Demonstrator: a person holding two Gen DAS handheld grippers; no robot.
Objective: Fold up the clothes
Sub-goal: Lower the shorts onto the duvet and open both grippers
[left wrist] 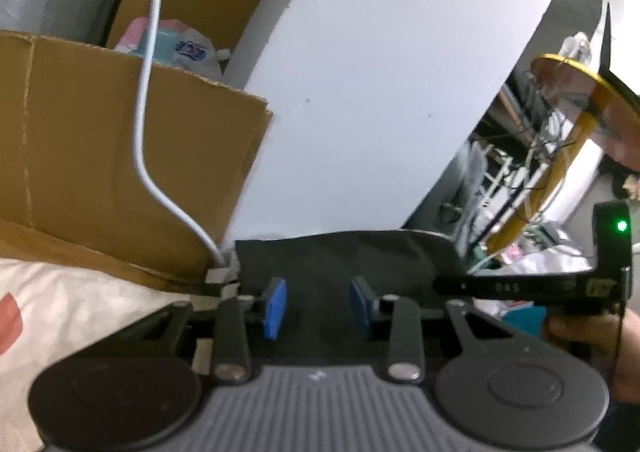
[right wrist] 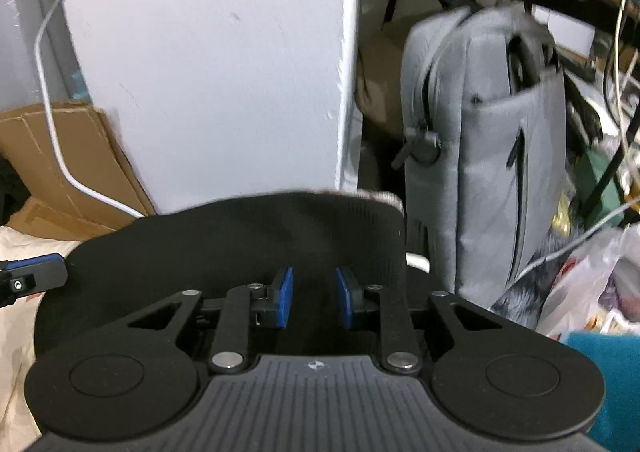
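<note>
The left gripper point(left wrist: 318, 306) has its blue pads point(left wrist: 275, 307) parted with a clear gap between them, and nothing is pinched there. Ahead of and under the pads lies the black garment point(left wrist: 344, 256), a dark, smooth cloth with a slightly wavy far edge that ends at the foot of a white pillar point(left wrist: 384, 72). The right gripper point(right wrist: 314, 298) also stands with its blue pads apart, the gap narrower; black cloth shows between and beneath them, but whether they touch it cannot be told. In the right wrist view the garment point(right wrist: 240, 244) looks finely ribbed, spread broad and fairly flat, with a rounded left side and a straighter right edge where a pale inner strip shows along the top corner.

Both grippers point forward and low over the cloth, toward the pillar. The right gripper's body point(left wrist: 532, 284) reaches in from the right of the left gripper, held by a hand point(left wrist: 588, 336) at its rear. The tip of the left gripper point(right wrist: 32, 272) shows at the left of the right one, beside the garment's rounded edge.

Left of the left gripper stand a cardboard box point(left wrist: 120, 156) and a white cable point(left wrist: 148, 92); below is a cream bedsheet point(left wrist: 80, 300). Right of the right gripper stands a grey bag point(right wrist: 488, 156).
</note>
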